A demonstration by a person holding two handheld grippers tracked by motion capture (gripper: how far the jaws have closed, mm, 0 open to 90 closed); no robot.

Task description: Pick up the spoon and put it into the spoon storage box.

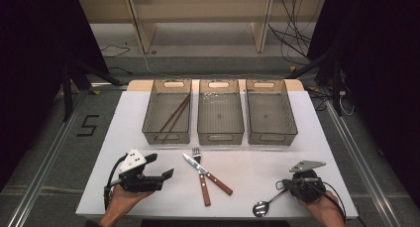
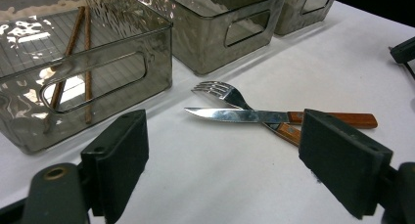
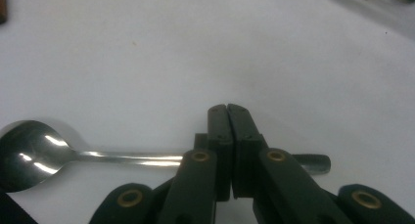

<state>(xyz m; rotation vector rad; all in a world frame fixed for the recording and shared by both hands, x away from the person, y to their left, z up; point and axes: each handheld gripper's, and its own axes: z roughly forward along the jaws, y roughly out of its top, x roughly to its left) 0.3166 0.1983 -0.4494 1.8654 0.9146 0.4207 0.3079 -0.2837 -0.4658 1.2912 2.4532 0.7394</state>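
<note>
At the near left of the white table (image 1: 124, 118), the left gripper (image 1: 166, 165) lies level in the person's left hand (image 1: 121, 199), its two black jaws spread wide with nothing between them. In the left gripper view they frame bare tabletop, pointing toward the crossed cutlery ahead.

That cutlery lies near the middle of the table: a steel knife with a brown wooden handle (image 1: 207, 174) lies over a steel fork with a wooden handle (image 1: 200, 175). Beyond them, along the far edge, three smoky clear plastic bins stand side by side. The left bin (image 1: 167, 134) holds a pair of brown wooden chopsticks (image 1: 176, 113); the middle bin (image 1: 221, 135) and the right bin (image 1: 272, 136) come next.

At the near right, the right gripper (image 3: 228, 109) has its jaws pressed together over the handle of a shiny metal spoon (image 3: 39, 153); whether they pinch it I cannot tell. The spoon's bowl lies close to the table's near edge. Open tabletop lies between the spoon and the bins.
</note>
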